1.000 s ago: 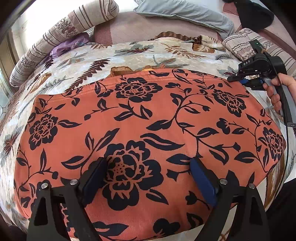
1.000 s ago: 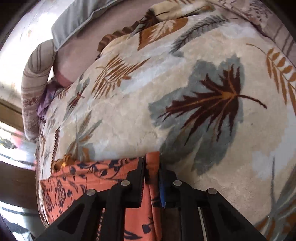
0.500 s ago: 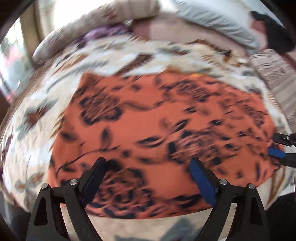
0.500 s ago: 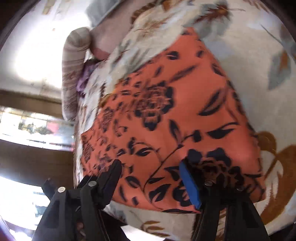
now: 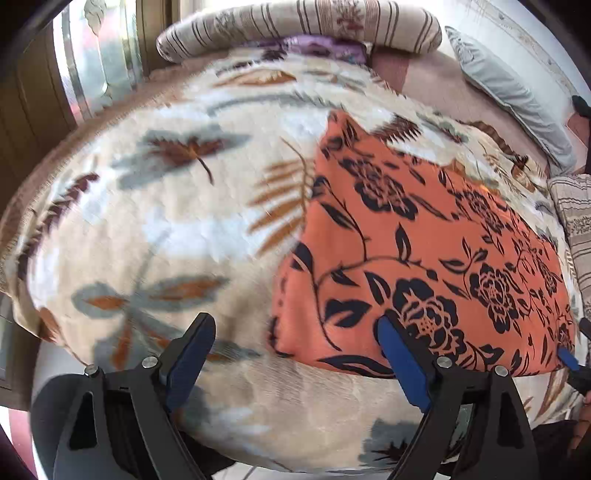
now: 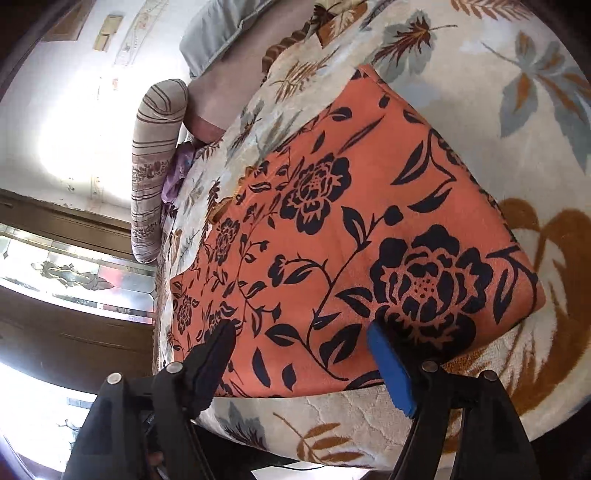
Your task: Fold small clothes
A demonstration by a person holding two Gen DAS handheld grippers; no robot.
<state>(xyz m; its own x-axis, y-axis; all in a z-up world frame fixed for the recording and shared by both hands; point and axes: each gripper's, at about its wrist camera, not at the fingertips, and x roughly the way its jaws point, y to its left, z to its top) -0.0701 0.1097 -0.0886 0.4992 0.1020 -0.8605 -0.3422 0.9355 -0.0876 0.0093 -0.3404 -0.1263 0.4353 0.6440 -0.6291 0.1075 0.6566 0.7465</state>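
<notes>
An orange garment with a black flower print (image 5: 424,251) lies flat on a leaf-patterned blanket (image 5: 166,221). It also shows in the right wrist view (image 6: 351,229). My left gripper (image 5: 295,354) is open and empty, above the garment's near left corner, with its right finger over the cloth and its left finger over the blanket. My right gripper (image 6: 303,354) is open and empty, just above the garment's near edge. One of its blue pads (image 5: 567,360) shows at the right edge of the left wrist view.
A striped bolster (image 5: 303,26) and a purple cloth (image 5: 321,46) lie at the far edge of the bed. A grey pillow (image 5: 517,107) lies at the far right. A window (image 6: 74,273) is on the left. The bed's near edge runs just below the grippers.
My right gripper has let go of the garment's edge, opened and drawn back to the near edge. My left gripper has swung left, so the garment's left corner now lies between its fingers.
</notes>
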